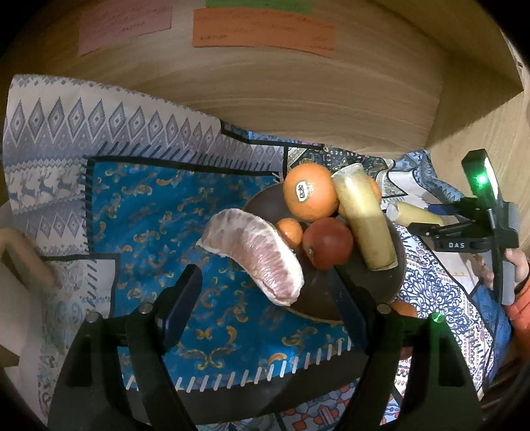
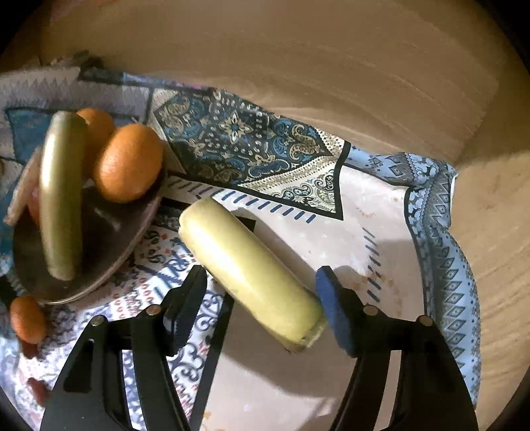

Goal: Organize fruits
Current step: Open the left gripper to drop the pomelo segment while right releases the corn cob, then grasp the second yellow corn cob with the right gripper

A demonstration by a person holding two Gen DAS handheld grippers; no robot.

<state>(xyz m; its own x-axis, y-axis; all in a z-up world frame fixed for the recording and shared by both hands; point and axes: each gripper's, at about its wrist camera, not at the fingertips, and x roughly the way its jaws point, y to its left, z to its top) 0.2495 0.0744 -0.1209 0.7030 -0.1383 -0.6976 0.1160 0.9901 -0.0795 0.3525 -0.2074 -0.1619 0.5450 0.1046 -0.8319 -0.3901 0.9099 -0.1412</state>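
A dark plate (image 1: 396, 265) holds a large orange (image 1: 309, 192) with a sticker, a small mandarin (image 1: 290, 232), a red fruit (image 1: 328, 243), a pale yellow-green peeled stick (image 1: 364, 218) and a pomelo segment (image 1: 261, 255) that hangs over its left rim. My left gripper (image 1: 265, 291) is open, its jaws either side of the segment's near end. In the right wrist view a second pale stick (image 2: 251, 272) lies on the cloth right of the plate (image 2: 99, 238). My right gripper (image 2: 261, 288) is open around it, the right pad touching its near end.
A patterned blue and white cloth (image 1: 149, 205) covers the wooden table (image 1: 298, 99). A loose mandarin (image 2: 28, 318) lies on the cloth by the plate's near rim. Coloured paper notes (image 1: 265, 30) sit at the far edge. A wooden wall (image 1: 490, 132) stands at the right.
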